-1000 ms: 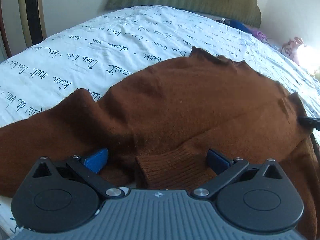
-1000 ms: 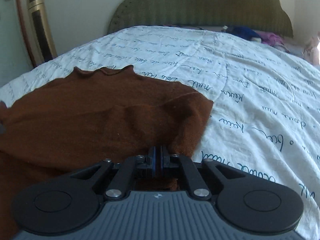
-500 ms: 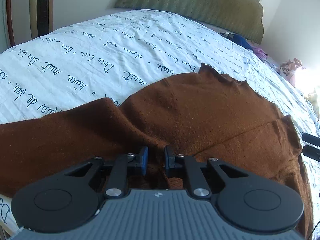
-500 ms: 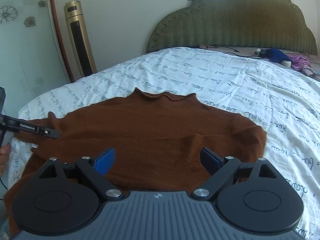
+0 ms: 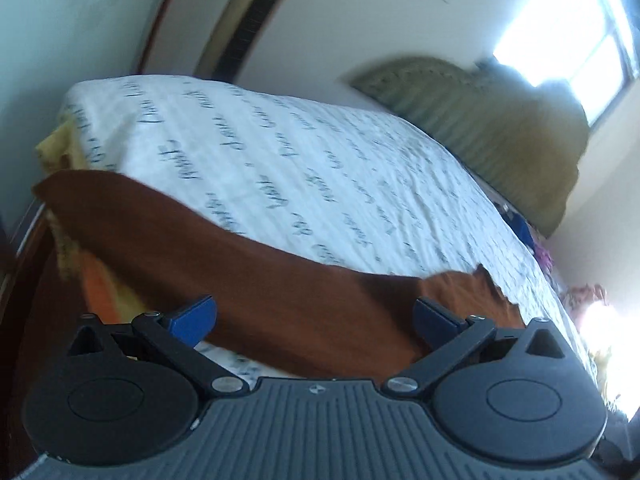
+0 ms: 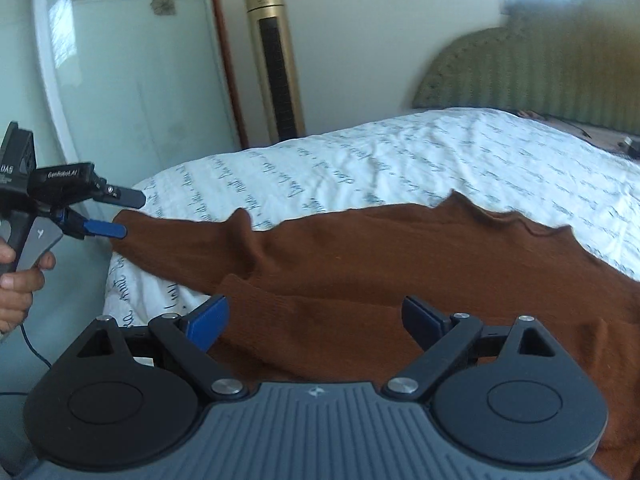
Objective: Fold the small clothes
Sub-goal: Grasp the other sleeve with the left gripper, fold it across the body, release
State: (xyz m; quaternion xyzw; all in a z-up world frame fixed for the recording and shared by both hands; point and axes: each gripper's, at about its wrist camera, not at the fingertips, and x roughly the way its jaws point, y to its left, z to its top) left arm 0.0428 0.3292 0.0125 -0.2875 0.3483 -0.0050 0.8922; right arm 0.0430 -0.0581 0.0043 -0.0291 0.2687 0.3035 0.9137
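Both grippers have pulled back and away from the brown sweater point(image 6: 400, 280) since a second ago, and both views now take in more of the room. The left gripper point(image 5: 316, 316), which was nearly pressed together half a second ago, has just been opening and now stands spread wide; the sweater shows in the gap between its blue pads point(image 5: 192, 318), but they do not press on it. The right gripper point(image 6: 316, 320), pinched shut on the sweater's edge a second ago, also stands spread wide, with the brown knit lying beyond and between its pads, untouched.

In the left wrist view, which is tilted and blurred, one long sleeve point(image 5: 160, 232) of the sweater runs from just ahead of the gripper out to the far left edge of the bed. The wavy neckline point(image 5: 492, 284) shows just beyond the right pad.

In the right wrist view the sweater lies spread flat across the near part of the bed, its body directly ahead of the gripper. A folded-in sleeve with a ribbed cuff point(image 6: 280, 308) lies on top, near the left pad. The other sleeve stretches left, where the left gripper point(image 6: 120, 216), held by a person's hand point(image 6: 16, 280), hovers at its tip with jaws apart.

The bed carries a white bedspread point(image 6: 440, 160) printed with dark handwriting. A green padded headboard point(image 6: 540, 80) rises behind it. A gold tower fan point(image 6: 276, 60) stands against the wall beside a glass panel point(image 6: 120, 80).
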